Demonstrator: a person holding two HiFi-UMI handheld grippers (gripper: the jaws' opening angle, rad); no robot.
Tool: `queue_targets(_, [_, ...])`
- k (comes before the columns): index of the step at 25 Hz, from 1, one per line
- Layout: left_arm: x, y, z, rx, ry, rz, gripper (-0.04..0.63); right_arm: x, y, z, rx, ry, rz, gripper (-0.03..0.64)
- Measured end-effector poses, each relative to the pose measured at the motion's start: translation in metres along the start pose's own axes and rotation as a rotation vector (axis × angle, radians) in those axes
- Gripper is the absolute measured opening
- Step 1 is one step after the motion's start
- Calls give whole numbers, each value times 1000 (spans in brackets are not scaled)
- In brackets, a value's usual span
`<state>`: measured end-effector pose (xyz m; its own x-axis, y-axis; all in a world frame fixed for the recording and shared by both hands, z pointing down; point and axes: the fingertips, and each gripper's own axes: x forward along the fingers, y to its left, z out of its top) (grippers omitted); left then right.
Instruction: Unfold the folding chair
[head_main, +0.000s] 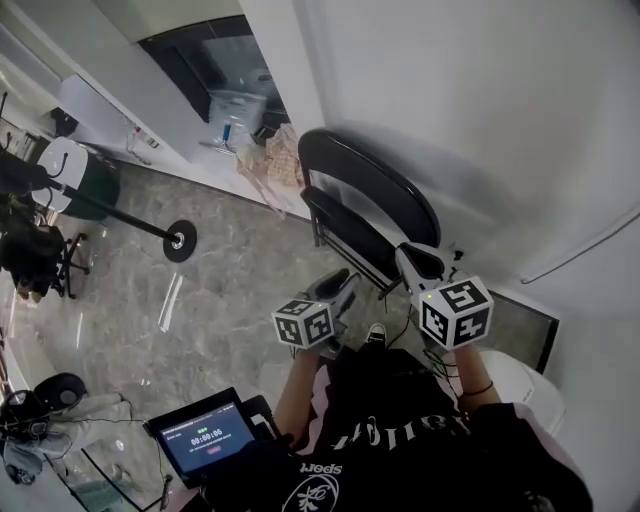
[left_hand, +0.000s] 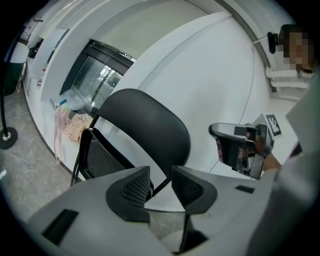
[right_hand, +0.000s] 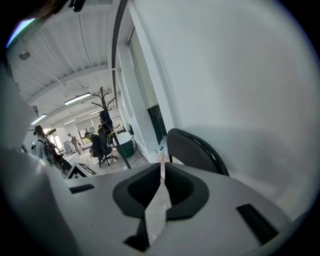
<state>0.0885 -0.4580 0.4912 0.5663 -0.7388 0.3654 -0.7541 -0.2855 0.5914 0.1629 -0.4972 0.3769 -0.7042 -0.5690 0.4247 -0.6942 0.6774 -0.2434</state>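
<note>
Overhead, head view: folding chair (head_main: 365, 205) set against the white wall (head_main: 480, 120), folded flat, black backrest uppermost, seat panel tipped up within the tube frame, feet on the grey marbled floor (head_main: 200, 300). Left tool (head_main: 343, 278) and right tool (head_main: 415, 262) both held out toward the chair, marker cubes nearest the camera. Right tool near the chair's right edge, left tool lower and further left. Contact with the chair not determinable from this view.

Left gripper view: left tool (left_hand: 161, 177) with jaws apart, a clear gap between the ribbed pads, nothing clamped. Folding chair (left_hand: 145, 125) straight ahead, a thin frame tube visible through the gap beyond the tips. Right tool (left_hand: 240, 145) to the right, apart from the backrest.

Right gripper view: right tool (right_hand: 162, 167) with jaws together, tips meeting, nothing between them. Rounded backrest of the folding chair (right_hand: 195, 150) just beyond and to the right of the tips.

Surroundings, head view: patterned bag (head_main: 278, 160) by the wall left of the chair, coat stand base (head_main: 180, 240) on the floor well apart, lit tablet (head_main: 208, 437) at lower left.
</note>
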Motion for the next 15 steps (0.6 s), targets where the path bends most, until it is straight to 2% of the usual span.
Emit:
queue_targets(3, [14, 12, -3, -46, 17, 13, 123, 6, -11, 12, -41, 18, 28, 17])
queue_targets(8, [31, 41, -6, -136, 15, 50, 126, 10, -38, 47, -70, -31, -24, 30])
queue_targets(10, [42, 55, -8, -144, 35, 70, 131, 18, -47, 57, -67, -22, -7, 158])
queue_targets(12, [52, 67, -15, -158, 60, 82, 158, 27, -55, 60, -91, 17, -2, 182])
queue_targets(15, [69, 88, -24, -209, 95, 81, 201, 46, -68, 60, -186, 85, -22, 193])
